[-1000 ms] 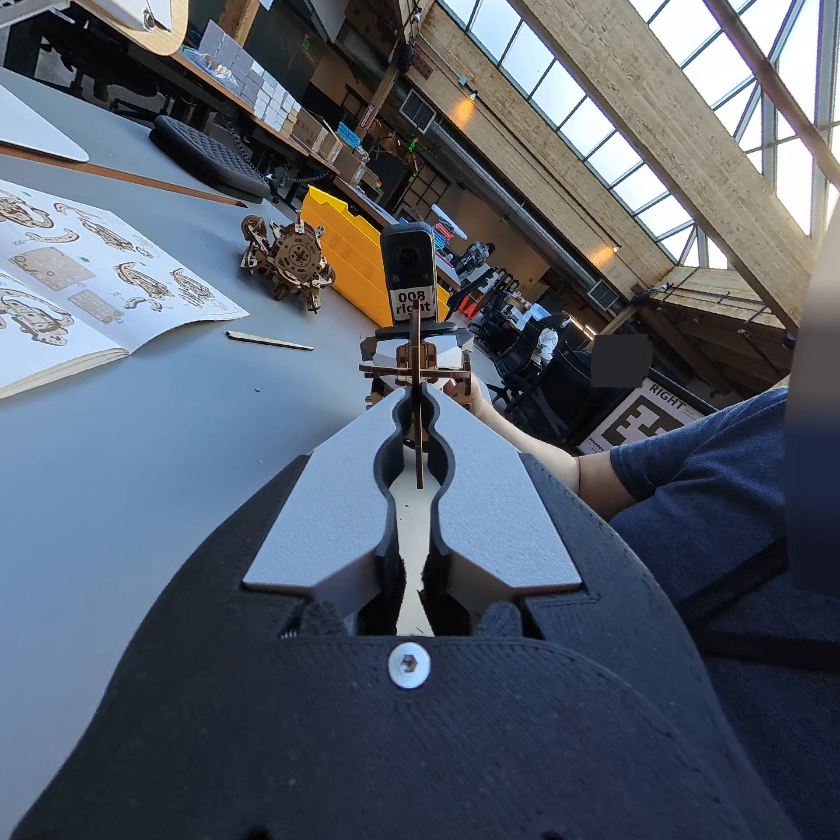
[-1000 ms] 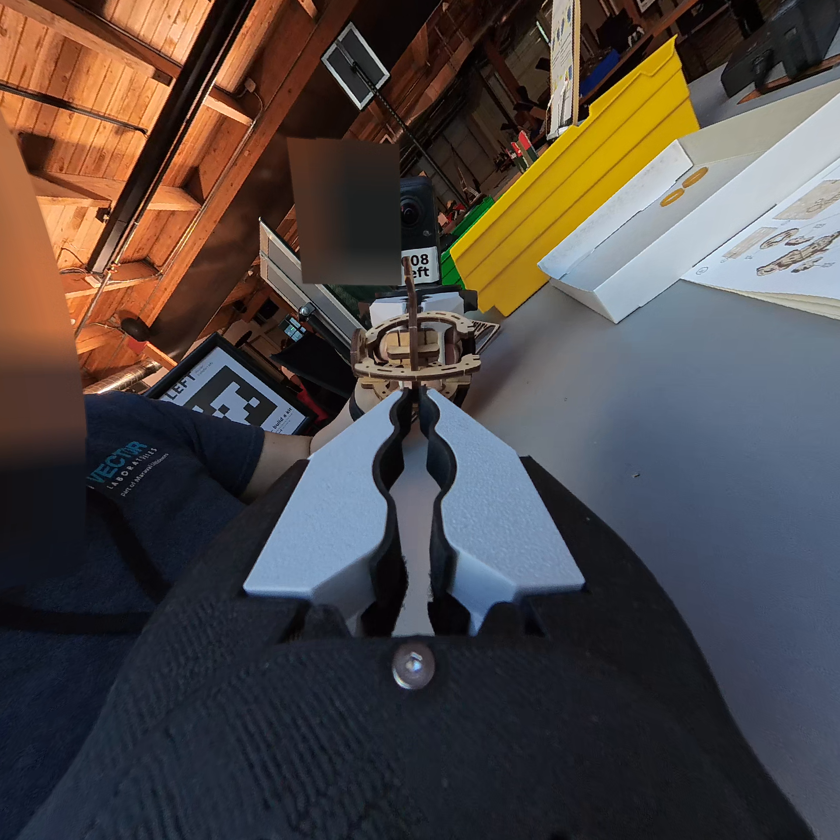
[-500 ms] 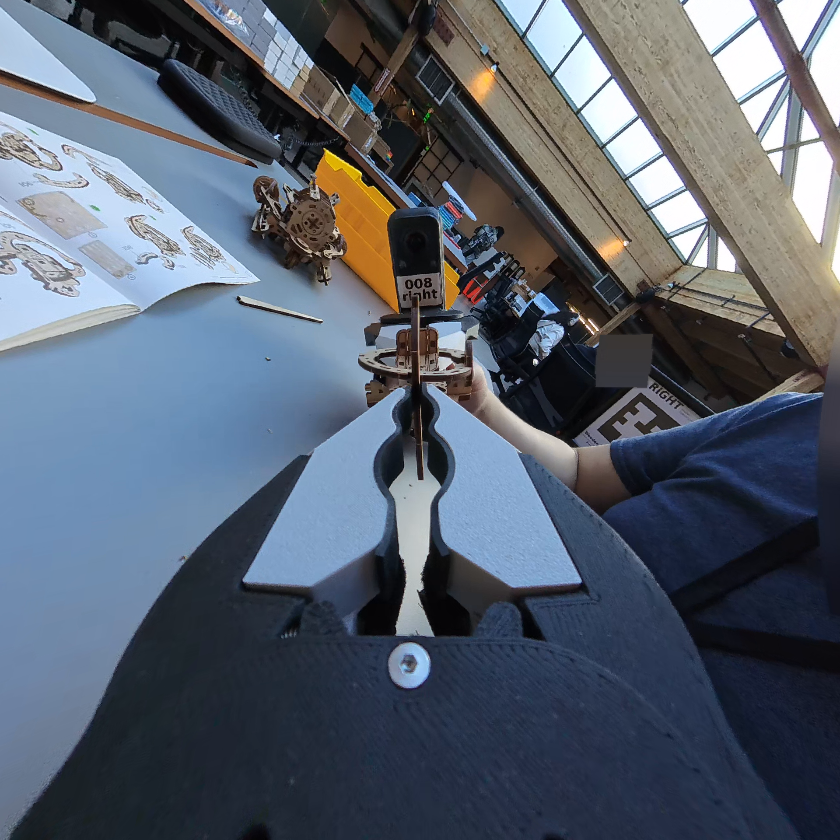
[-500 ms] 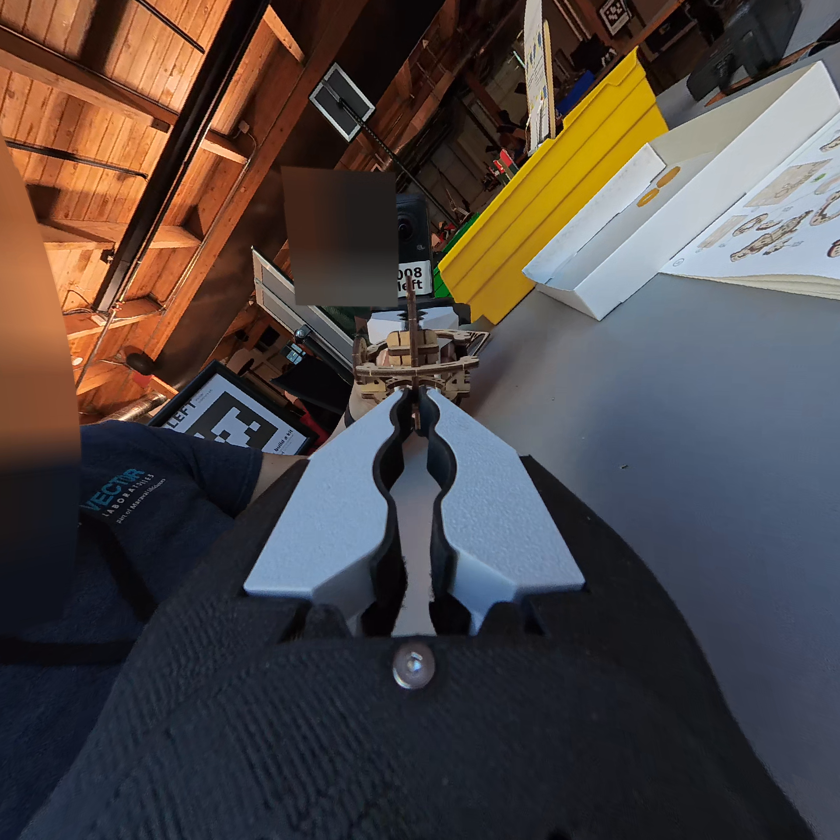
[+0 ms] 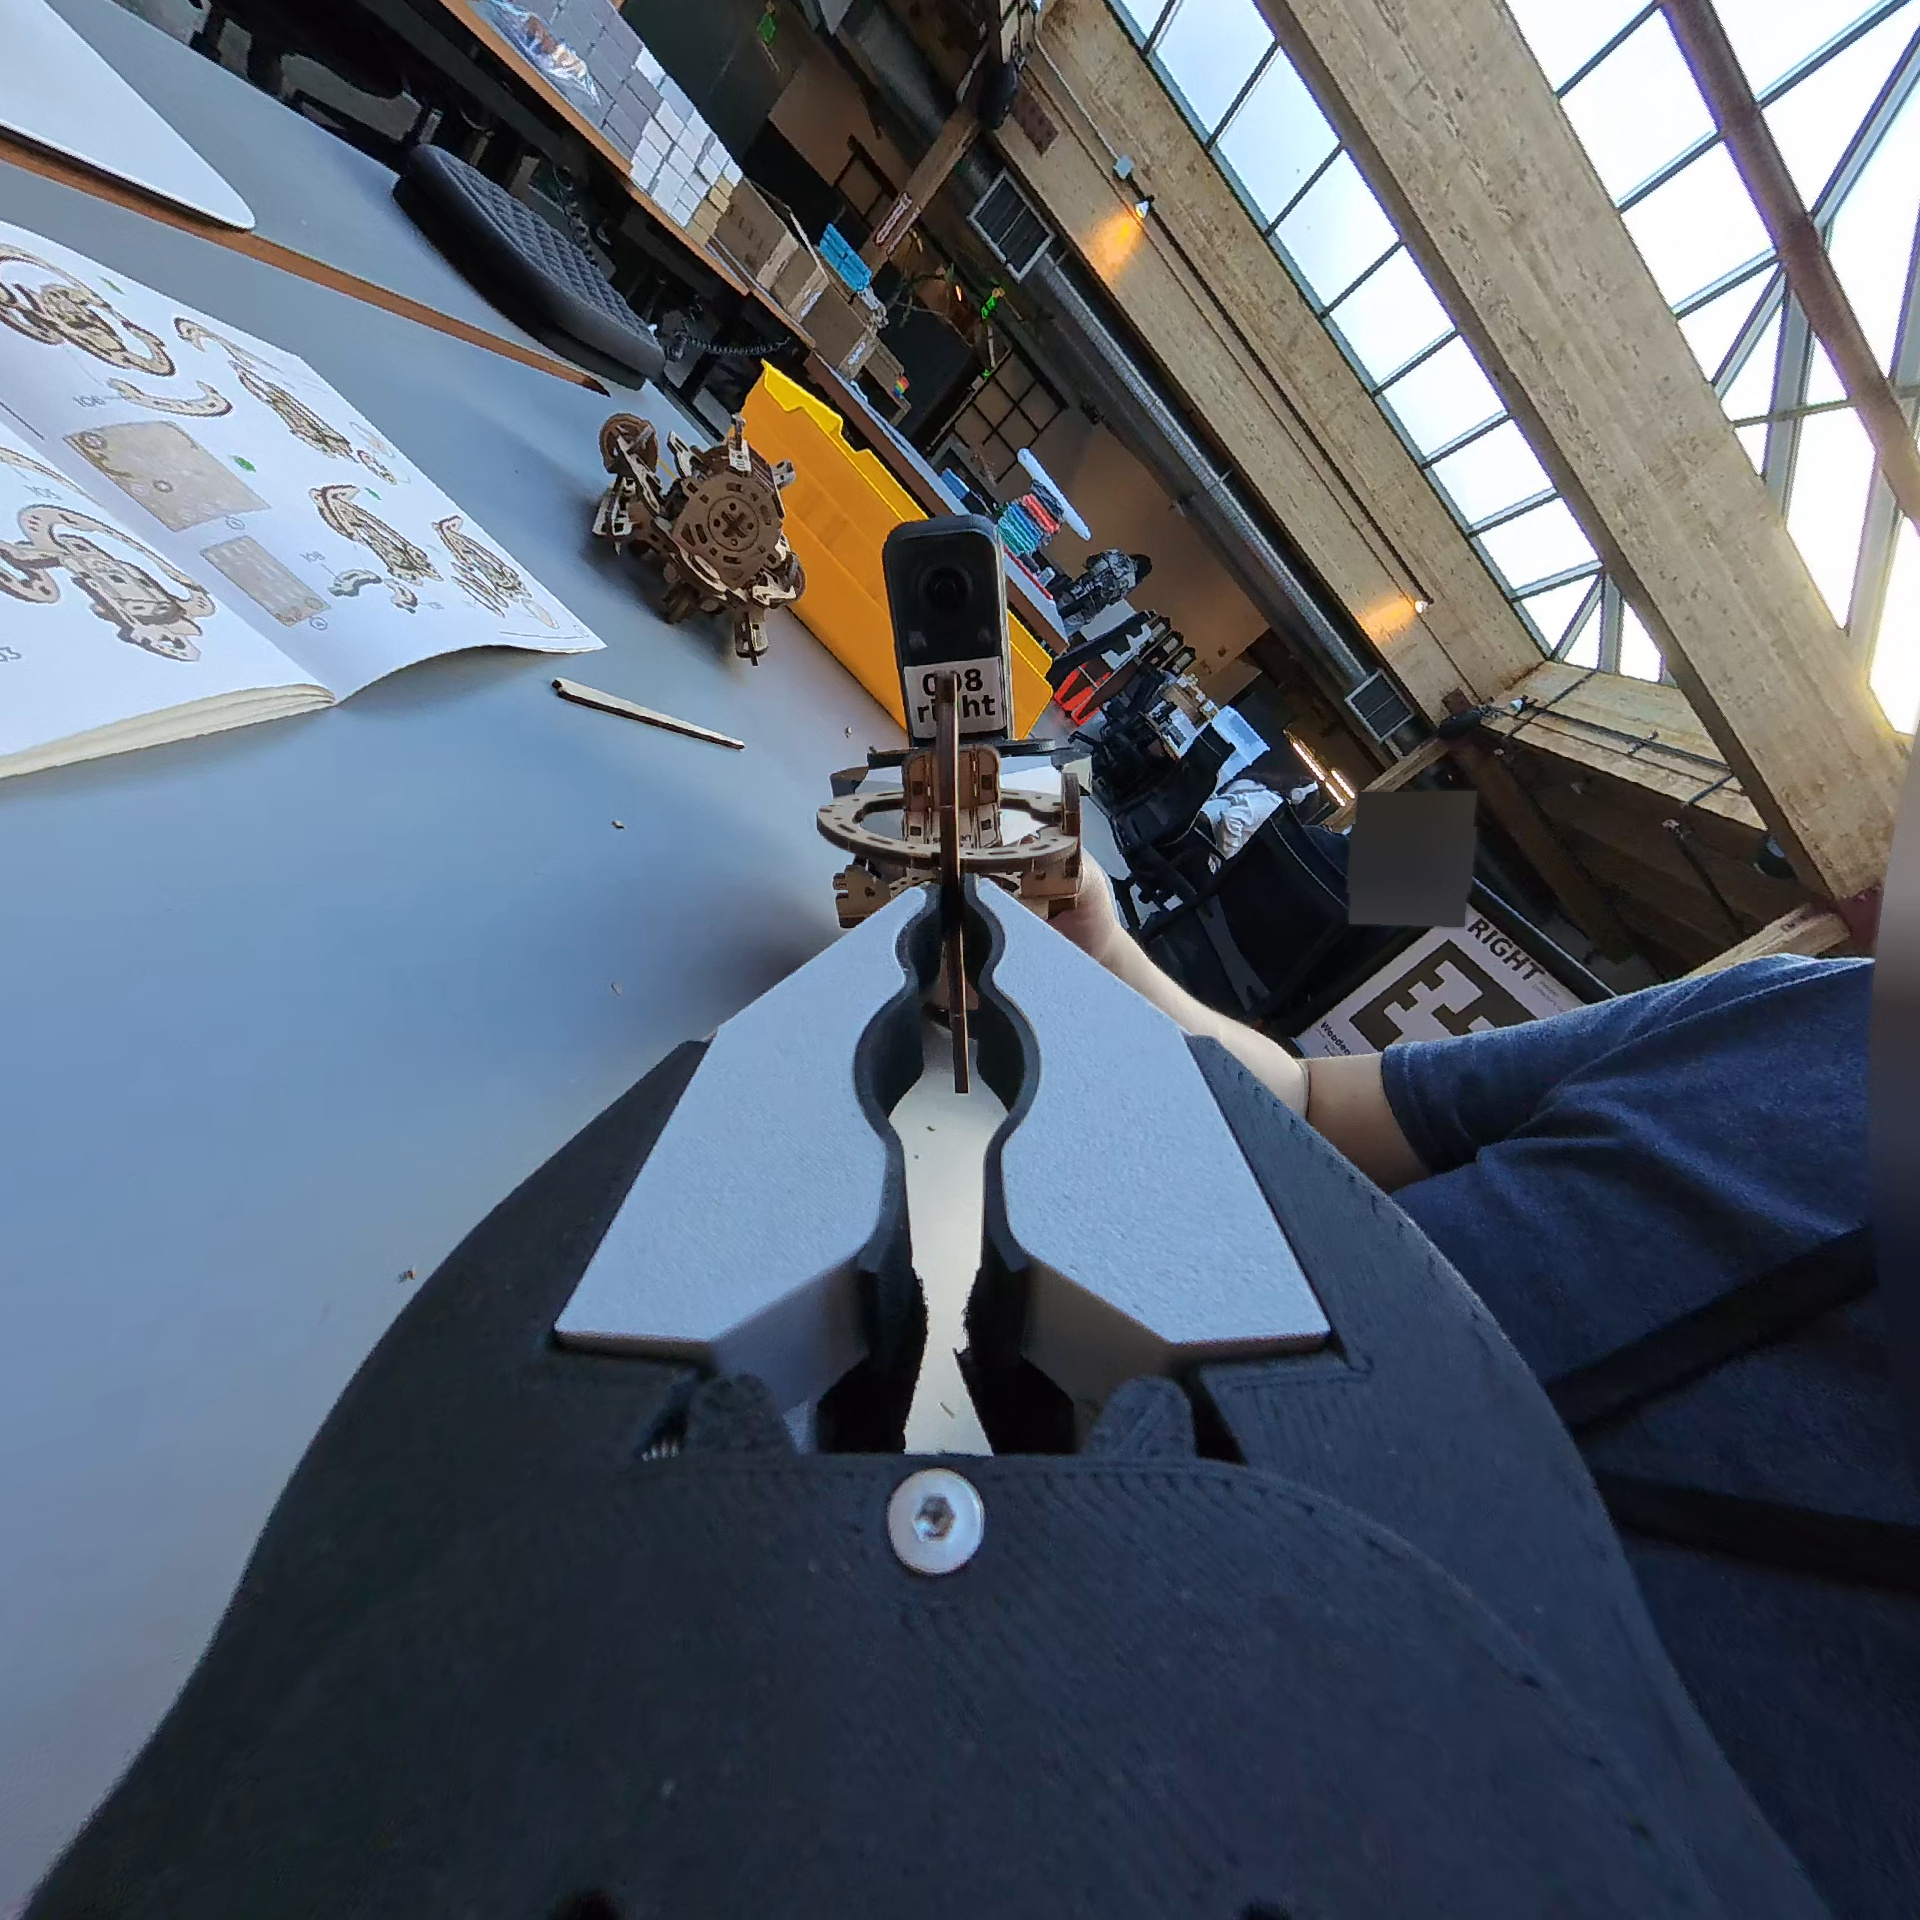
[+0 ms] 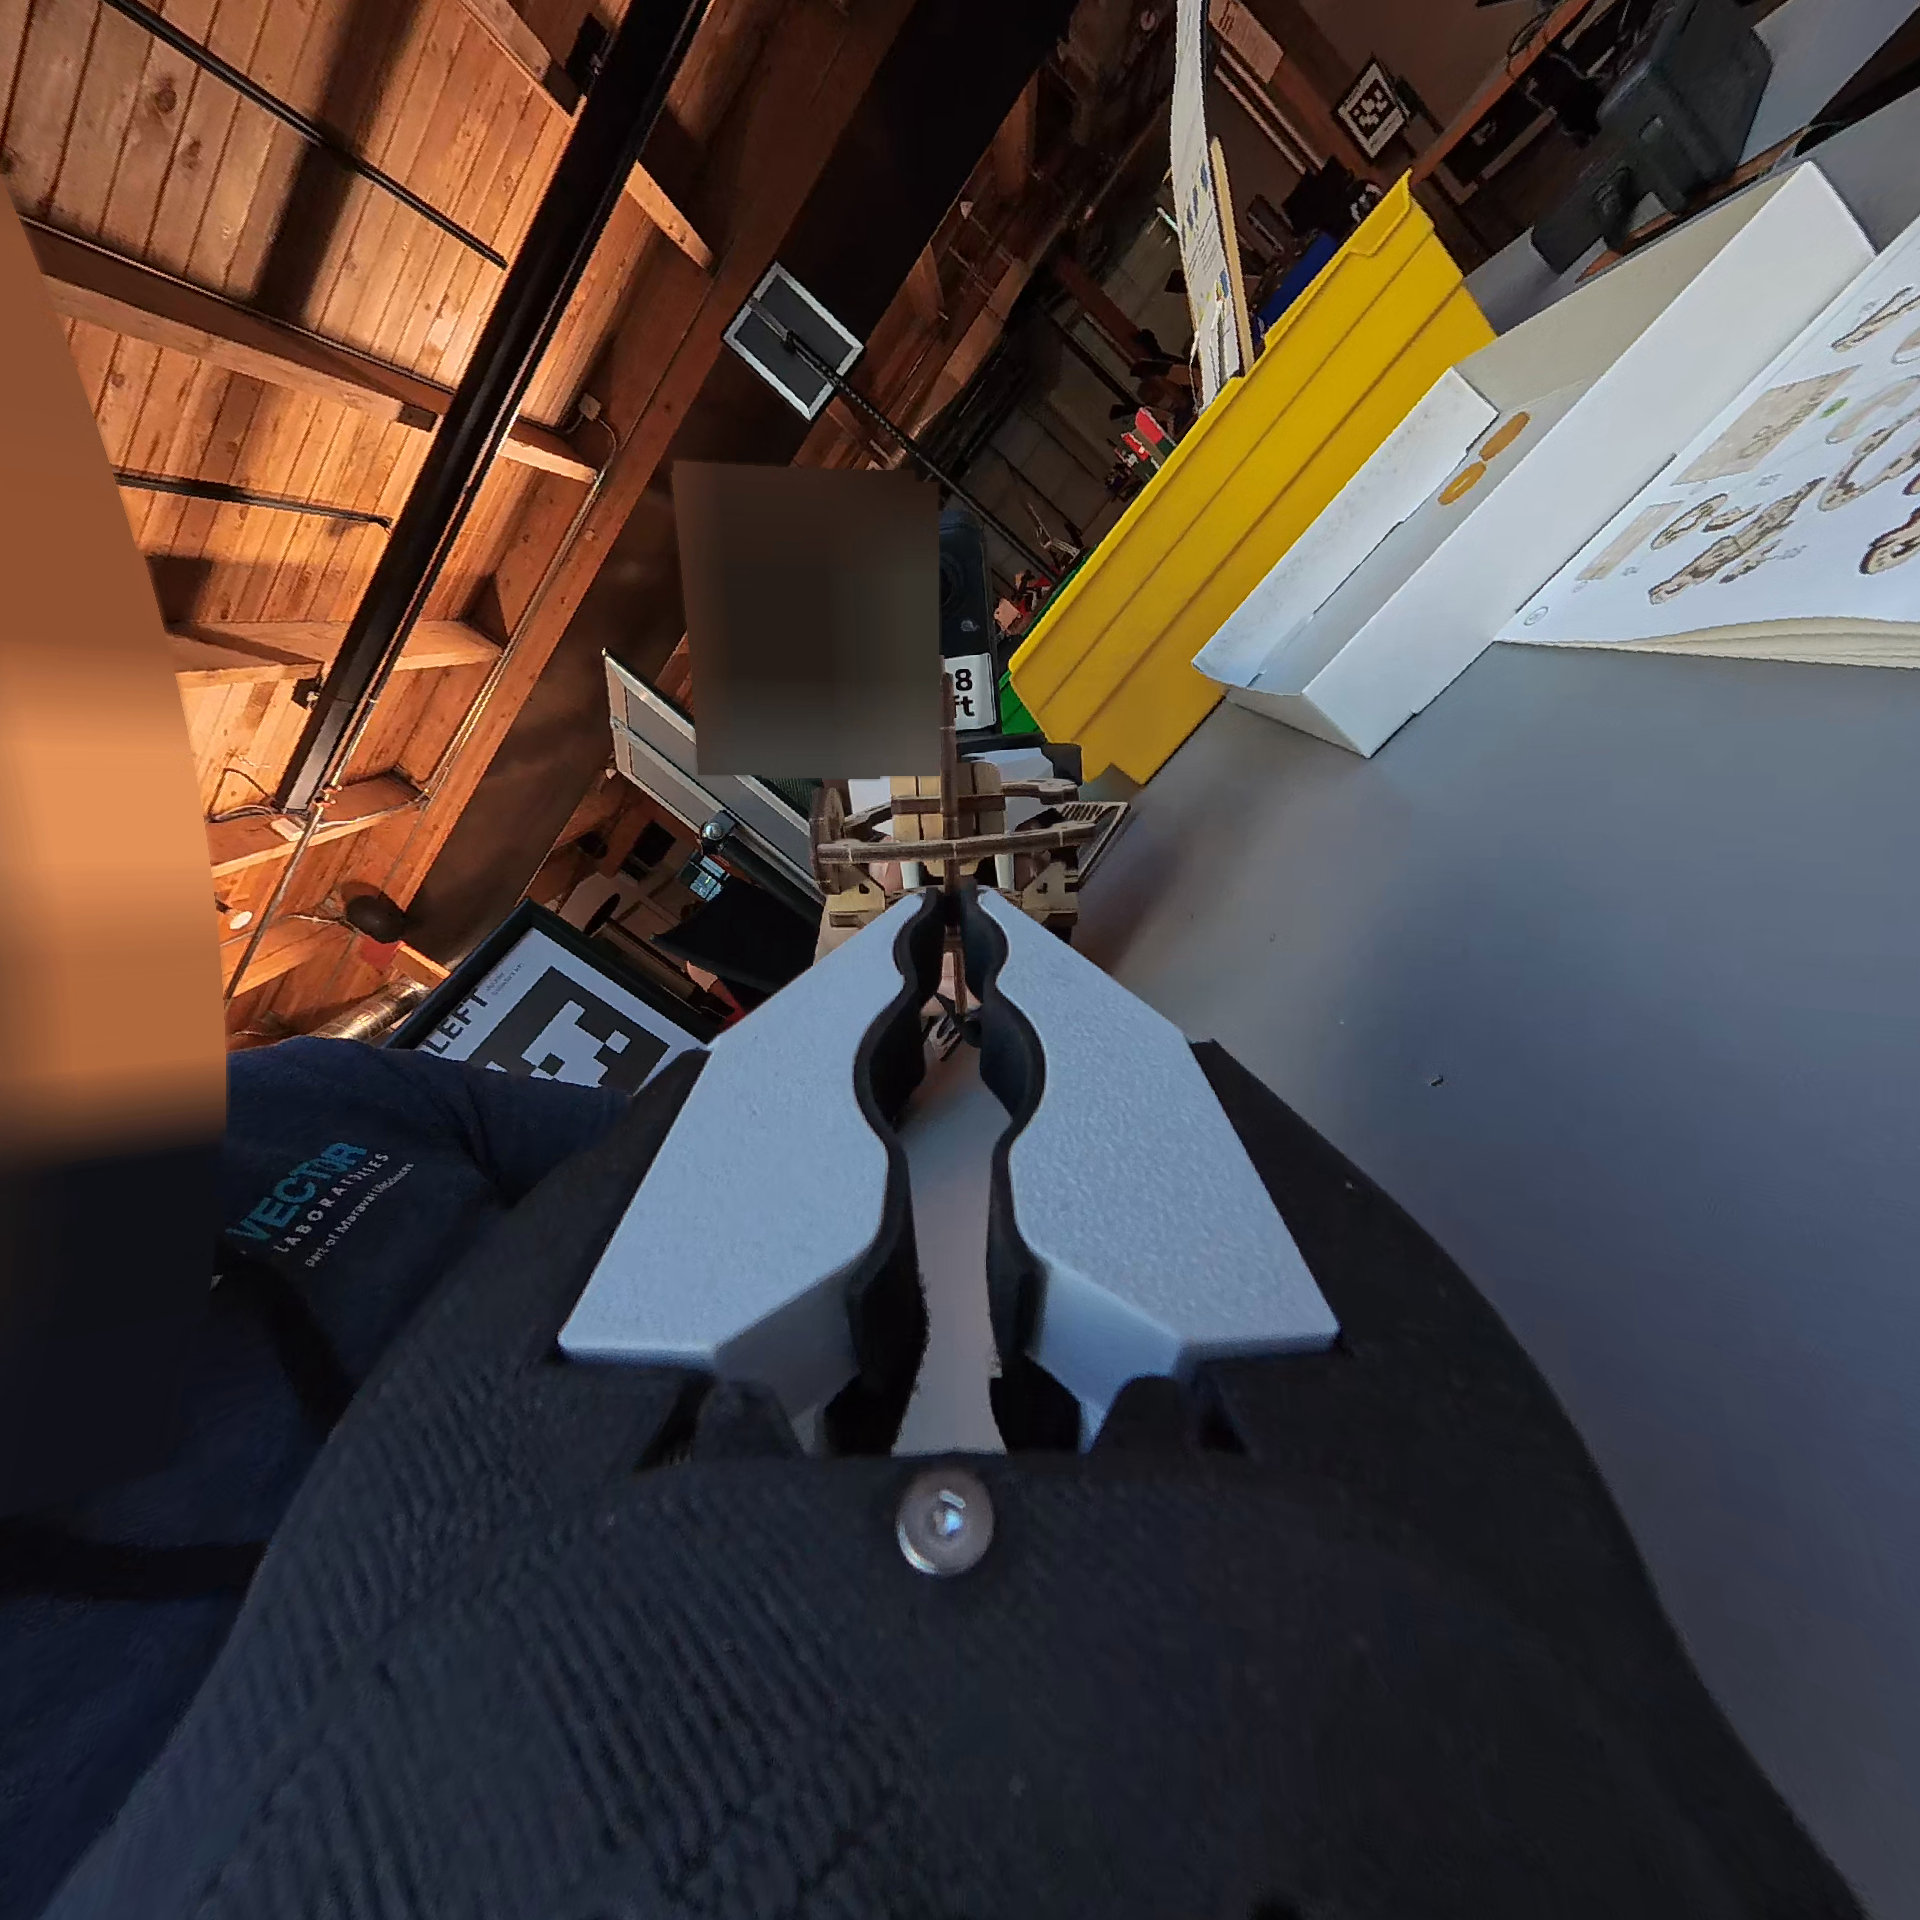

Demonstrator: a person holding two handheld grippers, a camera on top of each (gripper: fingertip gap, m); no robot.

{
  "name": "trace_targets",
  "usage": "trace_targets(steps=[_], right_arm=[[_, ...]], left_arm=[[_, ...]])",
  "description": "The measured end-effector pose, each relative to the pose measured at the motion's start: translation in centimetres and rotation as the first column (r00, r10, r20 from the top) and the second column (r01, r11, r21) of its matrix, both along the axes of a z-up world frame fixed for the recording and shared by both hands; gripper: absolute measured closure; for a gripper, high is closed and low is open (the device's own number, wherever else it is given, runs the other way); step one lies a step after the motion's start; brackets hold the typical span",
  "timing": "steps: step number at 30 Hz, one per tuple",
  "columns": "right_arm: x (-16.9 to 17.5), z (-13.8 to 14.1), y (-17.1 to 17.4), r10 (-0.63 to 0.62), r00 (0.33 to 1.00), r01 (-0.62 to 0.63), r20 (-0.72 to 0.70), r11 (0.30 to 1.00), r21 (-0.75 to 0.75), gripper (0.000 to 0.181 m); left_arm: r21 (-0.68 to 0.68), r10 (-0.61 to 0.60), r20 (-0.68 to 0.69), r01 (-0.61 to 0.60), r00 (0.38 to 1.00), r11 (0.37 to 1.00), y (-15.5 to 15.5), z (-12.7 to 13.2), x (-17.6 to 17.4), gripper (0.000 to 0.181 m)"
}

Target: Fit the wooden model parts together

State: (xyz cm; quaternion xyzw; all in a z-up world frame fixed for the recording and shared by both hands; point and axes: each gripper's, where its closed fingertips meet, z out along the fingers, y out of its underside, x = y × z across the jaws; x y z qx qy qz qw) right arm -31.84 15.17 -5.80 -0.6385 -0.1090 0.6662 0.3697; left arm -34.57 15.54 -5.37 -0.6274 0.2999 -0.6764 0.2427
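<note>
Both grippers, left (image 5: 951,894) and right (image 6: 948,906), pinch one wooden subassembly (image 5: 951,831) in midair over the desk (image 5: 312,987), jaws pressed on thin plates. Seating looks unfinished; another built model (image 5: 707,540) waits beyond.

You're in a timber-roofed workshop or lab: skylights (image 5: 1621,343) overhead, exposed wooden beams (image 6: 343,343), benches stacked with boxes (image 5: 665,135), yellow storage bins (image 6: 1247,468), grey worktable (image 5: 312,987).
</note>
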Motion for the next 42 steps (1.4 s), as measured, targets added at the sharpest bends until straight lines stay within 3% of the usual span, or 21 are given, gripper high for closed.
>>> trace_targets(steps=[8,42], right_arm=[[0.2,0.3,0.2,-0.003,0.999,0.001,-0.053,0.999,-0.036,0.18],[-0.2,-3.7,0.2,0.025,0.999,-0.016,0.027,0.949,-0.314,0.178]], left_arm=[[-0.014,0.008,0.0,-0.008,1.0,1.0,0.0,0.0,0.4,0.181],[-0.208,-0.044,-0.101,0.022,0.994,0.978,0.0,-3.7,0.4,0.181]])
